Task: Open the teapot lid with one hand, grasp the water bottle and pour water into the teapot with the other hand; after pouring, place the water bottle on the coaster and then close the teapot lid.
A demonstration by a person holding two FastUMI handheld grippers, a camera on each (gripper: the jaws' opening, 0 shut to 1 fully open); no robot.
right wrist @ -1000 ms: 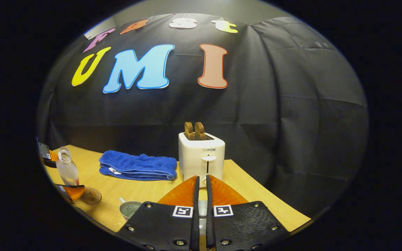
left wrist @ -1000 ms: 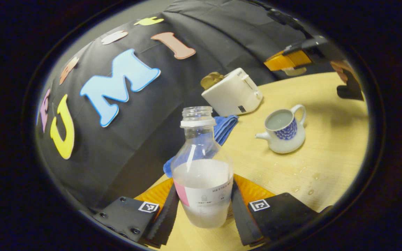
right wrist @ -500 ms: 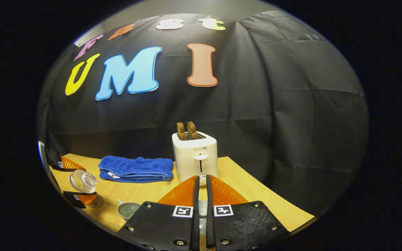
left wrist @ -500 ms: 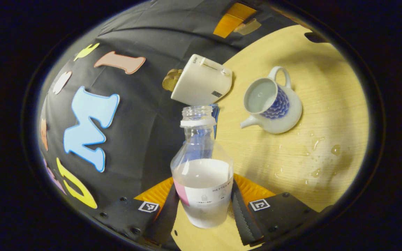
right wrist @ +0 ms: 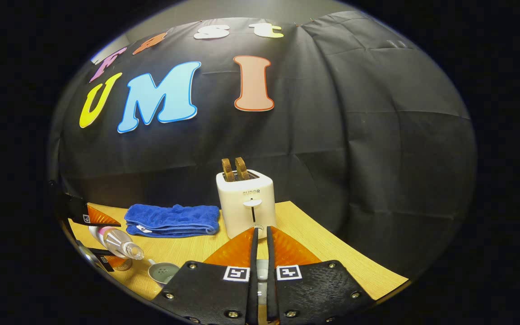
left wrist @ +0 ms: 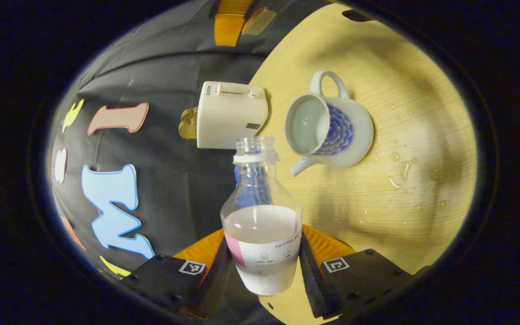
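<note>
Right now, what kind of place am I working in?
It looks like a staged kitchen-style booth, not a real kitchen: a wooden table stands against a black cloth wall, set with a toaster holding toast, a folded blue towel and an open teapot.

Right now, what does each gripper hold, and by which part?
The left gripper clamps the water bottle by its labelled lower body. The right gripper is closed on something small, probably the teapot lid by its knob; it is mostly hidden.

Just a light wood table (right wrist: 332, 253) up against a creased black cloth wall (right wrist: 355, 135), lighting pretty dim.
</note>
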